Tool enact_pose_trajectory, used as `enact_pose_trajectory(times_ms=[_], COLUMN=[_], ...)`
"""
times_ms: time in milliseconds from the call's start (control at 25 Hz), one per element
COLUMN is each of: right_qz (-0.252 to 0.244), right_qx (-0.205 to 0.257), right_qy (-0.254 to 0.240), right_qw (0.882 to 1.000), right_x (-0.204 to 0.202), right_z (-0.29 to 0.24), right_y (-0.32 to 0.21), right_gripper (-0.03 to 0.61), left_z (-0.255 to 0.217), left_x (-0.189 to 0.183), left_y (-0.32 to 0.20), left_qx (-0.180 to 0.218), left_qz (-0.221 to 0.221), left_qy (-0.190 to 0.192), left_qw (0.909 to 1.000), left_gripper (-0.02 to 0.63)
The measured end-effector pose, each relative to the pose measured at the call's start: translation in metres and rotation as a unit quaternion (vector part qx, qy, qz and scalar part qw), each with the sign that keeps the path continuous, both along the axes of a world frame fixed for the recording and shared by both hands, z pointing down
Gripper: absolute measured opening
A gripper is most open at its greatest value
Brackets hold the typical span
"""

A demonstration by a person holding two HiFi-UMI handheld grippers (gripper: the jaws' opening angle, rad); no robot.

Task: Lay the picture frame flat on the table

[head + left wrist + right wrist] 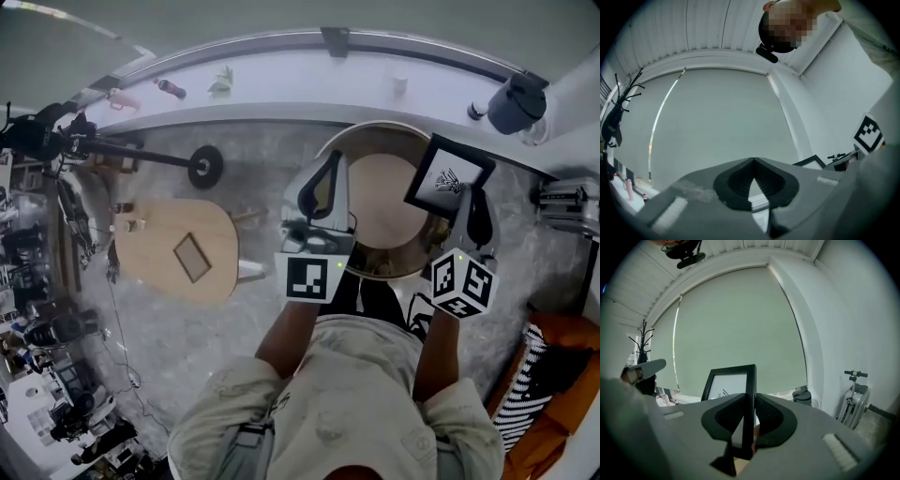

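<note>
Head camera looks steeply down; both gripper views face up at one blind (722, 122).

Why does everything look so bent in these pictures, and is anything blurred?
Head view: the wide lens bows the long white ledge into an arc. Left gripper view: a mosaic patch hides a face; the grey blind bulges. Right gripper view: soft even light, no glare; the black picture frame in the right tool looks sharp.

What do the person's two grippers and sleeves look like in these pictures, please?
The left gripper and right gripper have light grey bodies with black ribbed pads. Each carries a white cube with black square markers. The person wears a pale beige shirt, sleeves ending near the elbows.
</note>
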State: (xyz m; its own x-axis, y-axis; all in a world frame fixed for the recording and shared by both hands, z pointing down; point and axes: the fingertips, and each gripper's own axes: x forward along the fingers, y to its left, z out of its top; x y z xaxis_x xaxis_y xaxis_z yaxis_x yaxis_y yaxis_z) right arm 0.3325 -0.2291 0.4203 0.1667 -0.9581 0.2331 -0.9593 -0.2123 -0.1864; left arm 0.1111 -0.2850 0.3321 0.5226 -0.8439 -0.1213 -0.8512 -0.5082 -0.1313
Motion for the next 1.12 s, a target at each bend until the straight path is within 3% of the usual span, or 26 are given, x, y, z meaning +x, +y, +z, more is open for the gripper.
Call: enact_pose_trajectory(times_ms=[360,640,1120], right_qz=[-0.016,-0.035,-0.058], right_qx=[-0.06,-0.115,-0.233], right_qy=[0.007,-0.008,-0.065], right_qw=[0.998,0.993,0.969], right_x=[-0.055,-0.093,-0.146], right_z=[0.059,0.117,0.259], right_y=[-0.059,-0.091,-0.112], right_gripper=[0.074,0.074,0.074], left_z=[0.038,0.076,0.146], left_x=[-0.043,-0.072,-0.116], left_y=[-0.056,-0.089,-0.114], left_qx=[0.003,-0.024,-0.074], left_qz=[0.023,0.016,0.002], left_qy=[0.025,0.031,0.044], left_qw=[0.9994,0.9991,0.9963], left_gripper=[0.003,0.002,0.003])
